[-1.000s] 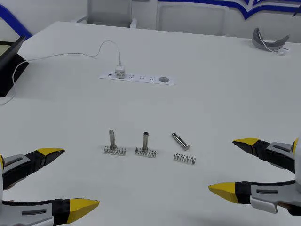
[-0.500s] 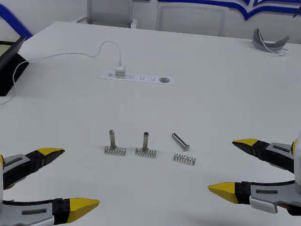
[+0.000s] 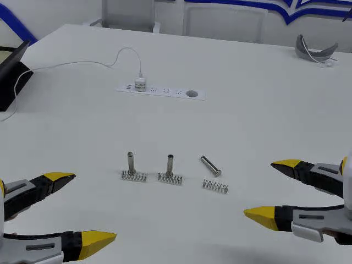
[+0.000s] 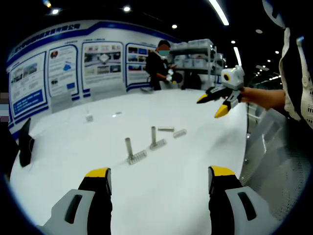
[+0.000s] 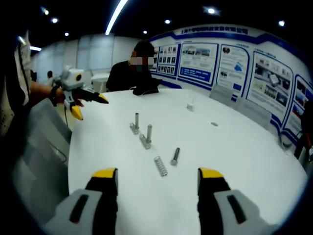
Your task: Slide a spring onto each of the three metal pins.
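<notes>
Surface: a wide white bench [image 3: 264, 110] in a hall with blue-and-white wall panels. A power strip [image 3: 160, 91] lies far back, well apart from the work.
Pins: three in a row across the front middle. The left pin [image 3: 131, 162] and middle pin [image 3: 170, 164] stand upright. The right pin [image 3: 210, 165] lies flat, its long axis slanting from far-left to near-right.
Springs: the left spring [image 3: 134, 176], middle spring [image 3: 170, 179] and right spring [image 3: 215, 186] each lie flat just in front of their pin, long axes along the row. None is on a pin, so the task looks unstarted.
Left hand-held gripper [image 3: 77, 209]: jaws spread wide, empty, low at the front left, tips aimed at the row.
Right hand-held gripper [image 3: 273, 188]: jaws spread wide, empty, at the front right, tips pointing left.
Deciding relation: the right spring is the nearest piece to the right hand-held gripper, just left of its tips. In the right gripper view it sits straight ahead between the jaws, its axis running roughly away from them, so they would probably close across its width.
Nearer hand: right for the lying pin and its spring, left for the left pair.
</notes>
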The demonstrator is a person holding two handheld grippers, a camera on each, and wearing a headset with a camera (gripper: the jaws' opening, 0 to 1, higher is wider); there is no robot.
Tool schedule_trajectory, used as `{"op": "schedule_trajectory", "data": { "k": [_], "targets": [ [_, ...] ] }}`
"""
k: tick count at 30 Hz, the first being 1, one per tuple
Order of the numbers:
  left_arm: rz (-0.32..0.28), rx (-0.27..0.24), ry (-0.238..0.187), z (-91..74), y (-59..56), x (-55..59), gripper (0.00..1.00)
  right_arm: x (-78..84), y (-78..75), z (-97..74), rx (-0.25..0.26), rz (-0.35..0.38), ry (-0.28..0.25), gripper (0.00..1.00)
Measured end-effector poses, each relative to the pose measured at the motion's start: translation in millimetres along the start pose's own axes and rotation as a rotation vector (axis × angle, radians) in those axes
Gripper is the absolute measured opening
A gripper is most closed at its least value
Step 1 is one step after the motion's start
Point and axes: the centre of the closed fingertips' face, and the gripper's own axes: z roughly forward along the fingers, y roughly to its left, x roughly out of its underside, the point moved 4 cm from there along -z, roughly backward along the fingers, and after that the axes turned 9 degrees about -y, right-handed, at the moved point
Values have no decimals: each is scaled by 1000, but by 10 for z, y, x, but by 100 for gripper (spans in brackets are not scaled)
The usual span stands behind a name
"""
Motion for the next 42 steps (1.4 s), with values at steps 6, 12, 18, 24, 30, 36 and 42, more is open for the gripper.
{"op": "schedule_trajectory", "data": {
  "k": [6,12,18,24,30,36,42],
  "targets": [
    [1,2,-2,-1,-4,-9,82,-34,-40,49,2,1,14,63],
    [1,9,-5,25,-21,-13,82,-95,-136,157,13,10,32,56],
    [2,12,-7,40,-44,-22,82,-98,-233,297,16,5,75,51],
    [0,9,-4,22,-33,-8,82,-128,-293,429,12,-2,106,47],
    [0,14,-4,36,-49,-8,82,-159,-410,581,25,6,122,42],
    [4,20,-1,45,-66,-7,82,-178,-450,739,26,17,141,37],
    [3,19,2,38,-65,8,81,-134,-518,880,30,35,172,33]
  ]
}}
